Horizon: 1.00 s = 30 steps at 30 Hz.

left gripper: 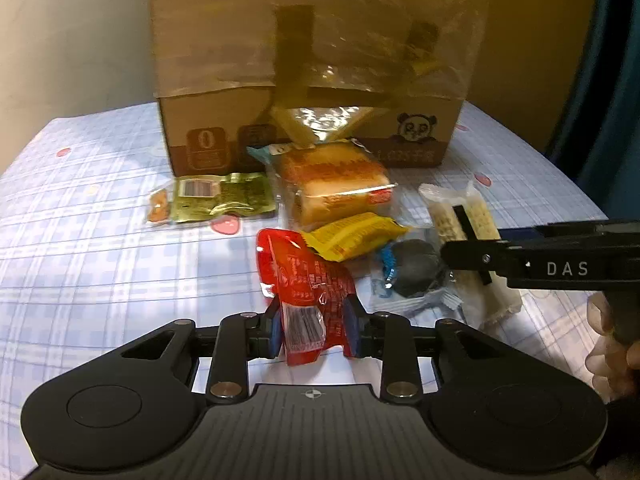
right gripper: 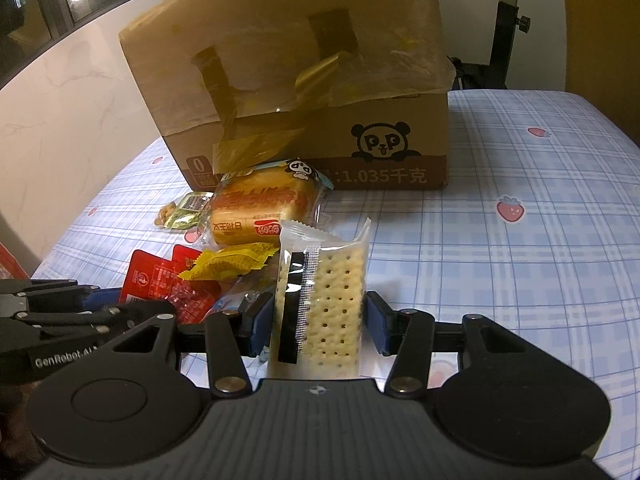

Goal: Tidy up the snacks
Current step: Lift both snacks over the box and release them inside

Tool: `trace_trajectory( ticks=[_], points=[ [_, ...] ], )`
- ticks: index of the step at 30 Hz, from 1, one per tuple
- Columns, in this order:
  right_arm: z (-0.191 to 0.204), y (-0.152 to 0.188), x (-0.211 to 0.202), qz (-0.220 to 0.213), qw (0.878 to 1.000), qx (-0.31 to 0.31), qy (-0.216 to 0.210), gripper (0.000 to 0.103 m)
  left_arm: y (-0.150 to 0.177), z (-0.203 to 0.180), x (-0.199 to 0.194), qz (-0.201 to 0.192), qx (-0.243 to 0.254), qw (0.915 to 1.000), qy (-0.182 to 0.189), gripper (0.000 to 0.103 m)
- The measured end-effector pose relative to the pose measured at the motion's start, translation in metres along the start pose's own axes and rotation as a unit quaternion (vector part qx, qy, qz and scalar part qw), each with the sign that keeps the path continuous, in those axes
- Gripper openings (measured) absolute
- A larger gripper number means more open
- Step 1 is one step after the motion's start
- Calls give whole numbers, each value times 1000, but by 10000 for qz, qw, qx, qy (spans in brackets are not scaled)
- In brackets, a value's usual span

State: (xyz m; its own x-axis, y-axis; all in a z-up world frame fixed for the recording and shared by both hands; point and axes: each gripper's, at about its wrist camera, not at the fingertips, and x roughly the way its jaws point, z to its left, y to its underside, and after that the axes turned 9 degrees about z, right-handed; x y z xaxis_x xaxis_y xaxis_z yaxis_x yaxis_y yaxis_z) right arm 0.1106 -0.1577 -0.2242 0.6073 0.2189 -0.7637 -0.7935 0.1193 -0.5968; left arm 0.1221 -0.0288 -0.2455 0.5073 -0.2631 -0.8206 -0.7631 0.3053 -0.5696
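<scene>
Snacks lie in a loose heap on the checked tablecloth [right gripper: 520, 280], in front of a cardboard box [left gripper: 312, 80] with a panda print.

The left gripper [left gripper: 314, 328] is clenched on a red snack packet [left gripper: 308, 280]; both blue pads press its sides. The packet's long axis runs away from the camera, toward the box, with its barcode end nearest the gripper.

The right gripper [right gripper: 320, 324] grasps a clear pack of crackers [right gripper: 324, 300], with the jaws closed on its long edges. This pack also points lengthwise away from the gripper, toward the box, and its far sealed end stands a little raised.

Between the two packs lie a yellow packet [left gripper: 352, 236] and a dark round snack in clear wrap [left gripper: 416, 268]. Behind them a wrapped bread cake [right gripper: 260, 212] rests just in front of the box, and a green-gold packet [left gripper: 216, 196] lies to its left.
</scene>
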Motion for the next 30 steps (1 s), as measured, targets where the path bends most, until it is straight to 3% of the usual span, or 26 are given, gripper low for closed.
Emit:
trace_trajectory(
  ticks=[5,9,12,22,30],
  points=[
    [-1,0,0,-9,10000,-8,-8,51,-4,-8,5,-1,322,9995,-75,34],
    [0,1,1,-13,10000,-3,-16,51,-5,-14,5,-40,481,9988,14,18],
    [-1,1,1,-16,10000,4,-28,51,-5,-16,-2,-221,534,9983,24,17],
    [0,1,-3,-80,10000,-9,-23,51,-11,9,-34,-722,40,9974,5,17],
    [3,-9,-23,-387,9992,-140,5,50,-34,32,-72,-1329,-162,9909,-116,18]
  ],
)
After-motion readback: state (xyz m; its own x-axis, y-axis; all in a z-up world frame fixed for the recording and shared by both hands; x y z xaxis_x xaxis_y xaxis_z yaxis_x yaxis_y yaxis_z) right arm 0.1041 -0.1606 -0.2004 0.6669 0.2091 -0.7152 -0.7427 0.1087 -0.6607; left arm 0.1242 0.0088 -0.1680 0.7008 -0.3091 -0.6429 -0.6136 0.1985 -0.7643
